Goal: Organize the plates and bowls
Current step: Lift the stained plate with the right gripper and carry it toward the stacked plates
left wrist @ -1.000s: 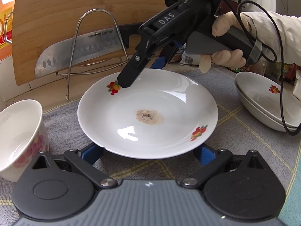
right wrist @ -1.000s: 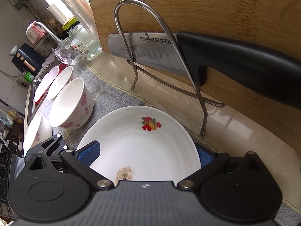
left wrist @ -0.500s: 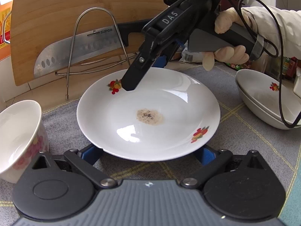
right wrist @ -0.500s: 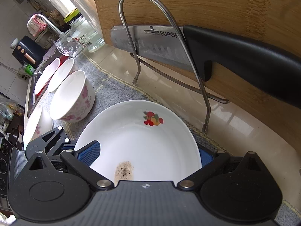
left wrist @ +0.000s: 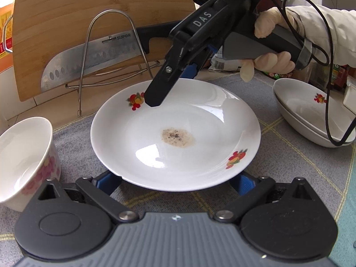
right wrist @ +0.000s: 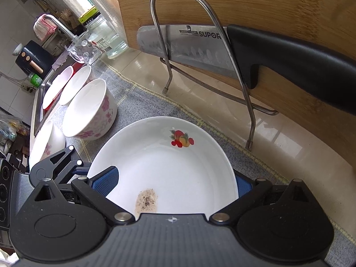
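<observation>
A white plate [left wrist: 175, 120] with fruit prints and a brown stain lies on the grey mat; in the right wrist view the plate [right wrist: 164, 169] fills the middle. My left gripper [left wrist: 175, 182] is open, and the plate's near rim hides its blue pads [left wrist: 109, 180]. My right gripper [left wrist: 171, 86], held by a gloved hand, is open at the far rim, one black finger over the plate and the other behind the rim. From its own camera my right gripper [right wrist: 173, 180] has the plate between its wide-apart pads. A pink-flowered bowl [left wrist: 24, 155] stands to the left.
Stacked fruit-print dishes [left wrist: 307, 115] sit at the right on the mat. A wire rack [right wrist: 200, 51] with a cleaver [right wrist: 191, 44] and a bamboo board [left wrist: 77, 17] stands behind the plate. More bowls [right wrist: 73, 84] line up toward the sink, near a glass jar [right wrist: 106, 37].
My right gripper has drifted slightly right above the plate's far rim. The plate and my left gripper have barely moved.
</observation>
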The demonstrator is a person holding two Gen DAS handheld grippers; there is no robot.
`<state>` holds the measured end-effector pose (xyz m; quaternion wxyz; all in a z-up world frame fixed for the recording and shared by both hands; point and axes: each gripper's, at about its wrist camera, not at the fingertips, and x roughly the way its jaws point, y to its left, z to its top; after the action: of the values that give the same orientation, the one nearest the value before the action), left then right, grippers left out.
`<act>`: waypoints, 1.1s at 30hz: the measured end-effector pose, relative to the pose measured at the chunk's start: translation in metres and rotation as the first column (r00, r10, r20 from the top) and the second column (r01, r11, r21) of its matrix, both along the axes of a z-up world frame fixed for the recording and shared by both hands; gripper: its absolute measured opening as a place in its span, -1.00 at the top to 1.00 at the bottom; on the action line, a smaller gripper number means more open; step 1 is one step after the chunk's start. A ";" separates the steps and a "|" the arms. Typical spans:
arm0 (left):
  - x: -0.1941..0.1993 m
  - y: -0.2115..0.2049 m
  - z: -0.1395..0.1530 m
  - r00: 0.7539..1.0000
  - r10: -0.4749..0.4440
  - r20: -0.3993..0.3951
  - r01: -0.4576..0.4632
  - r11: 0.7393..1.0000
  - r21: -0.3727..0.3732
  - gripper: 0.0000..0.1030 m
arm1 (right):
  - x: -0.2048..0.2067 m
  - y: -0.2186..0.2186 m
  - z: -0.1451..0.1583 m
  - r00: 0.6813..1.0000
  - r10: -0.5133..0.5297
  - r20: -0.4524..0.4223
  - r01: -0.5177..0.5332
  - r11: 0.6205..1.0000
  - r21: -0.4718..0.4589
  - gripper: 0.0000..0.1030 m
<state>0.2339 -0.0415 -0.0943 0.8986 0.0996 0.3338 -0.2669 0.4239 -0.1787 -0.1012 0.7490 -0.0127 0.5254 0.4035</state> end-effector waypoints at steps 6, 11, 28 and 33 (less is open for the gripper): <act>-0.006 0.000 0.005 1.000 -0.007 -0.004 0.007 1.000 -0.002 -0.96 | -0.008 0.000 0.005 1.000 -0.006 0.002 0.006 1.000 0.004 -1.00; -0.014 0.000 0.011 1.000 -0.016 -0.002 0.016 1.000 0.003 -0.96 | -0.017 -0.003 0.010 1.000 -0.018 0.000 0.018 1.000 0.009 -1.00; -0.043 -0.004 0.028 0.999 -0.037 -0.002 0.037 0.999 0.018 -0.96 | -0.062 -0.008 0.030 0.999 -0.035 0.014 0.035 0.999 0.021 -1.00; -0.058 -0.006 0.035 0.999 -0.041 0.001 0.041 0.999 0.014 -0.96 | -0.075 -0.009 0.036 0.999 -0.041 0.021 0.041 0.999 0.021 -1.00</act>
<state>0.1758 -0.0473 -0.0590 0.8924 0.1132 0.3329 -0.2830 0.3486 -0.1882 -0.0652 0.7627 0.0016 0.5134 0.3933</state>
